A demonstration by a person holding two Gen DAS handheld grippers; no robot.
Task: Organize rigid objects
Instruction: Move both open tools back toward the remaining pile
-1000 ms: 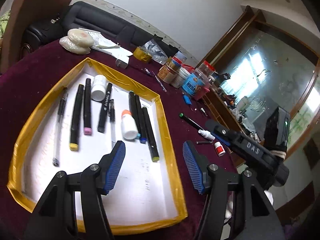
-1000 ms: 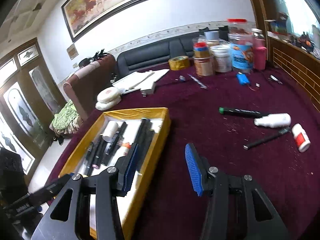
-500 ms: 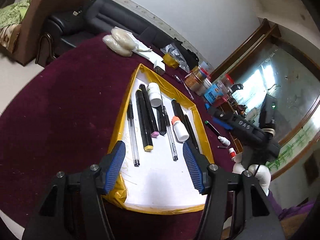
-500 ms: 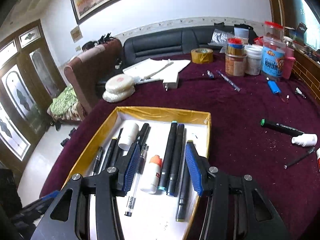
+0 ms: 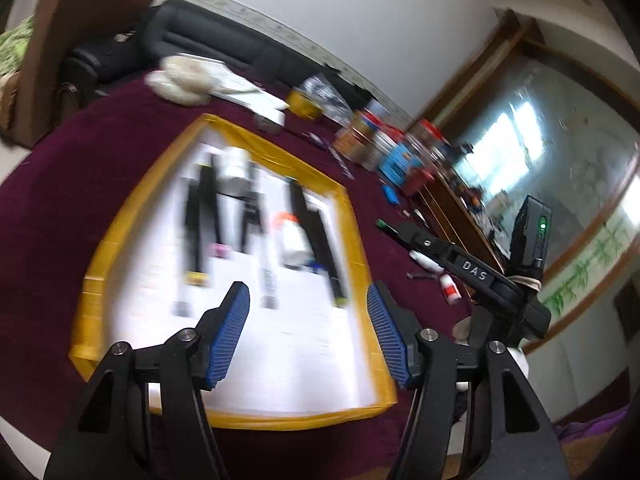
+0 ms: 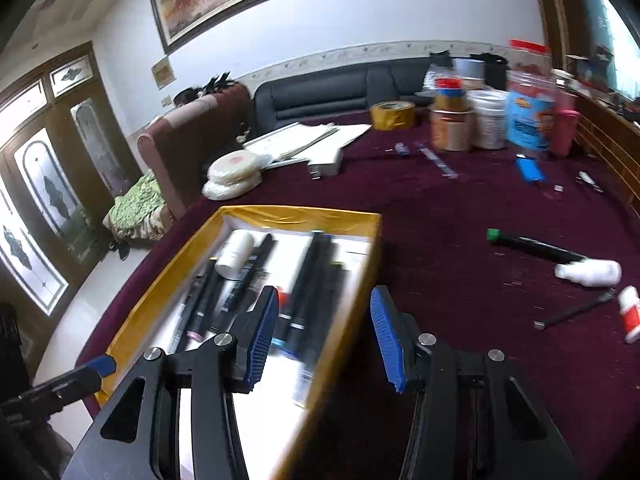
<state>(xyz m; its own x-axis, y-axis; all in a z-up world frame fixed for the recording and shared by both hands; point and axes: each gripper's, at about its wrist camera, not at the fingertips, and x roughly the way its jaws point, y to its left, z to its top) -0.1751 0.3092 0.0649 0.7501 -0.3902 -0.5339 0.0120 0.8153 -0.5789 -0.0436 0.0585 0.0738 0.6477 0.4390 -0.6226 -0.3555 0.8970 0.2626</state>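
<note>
Left wrist view looks down on a yellow-edged tray [image 5: 352,236] with a white floor, lying on the maroon tabletop [image 5: 60,184]. Motion blur smears its contents, so the count is only rough: about six or seven dark markers and pens [image 5: 196,220] laid side by side, plus two small white bottles, one capless-looking at the far end [image 5: 236,164] and one with an orange cap [image 5: 292,236].

Right wrist view shows four more things loose on the cloth to the right of the tray: one black marker with a green end [image 6: 536,246], one white bottle [image 6: 590,273] touching its tip, one thin black pen [image 6: 576,309], and one small white bottle with a red label [image 6: 629,314].

At the far edge stand several jars and tubs [image 6: 488,120], about five, beside one roll of yellow tape [image 6: 392,115]. Their labels are too blurred to read. The only legible writing is "DAS" on the body of the right tongs [image 5: 394,230] as seen from the left.

The left tongs [image 5: 308,332] stand apart, empty, above the tray's near half. The right tongs [image 6: 324,336] are also apart and hold nothing, hanging over the tray's right rim [image 6: 360,280].
</note>
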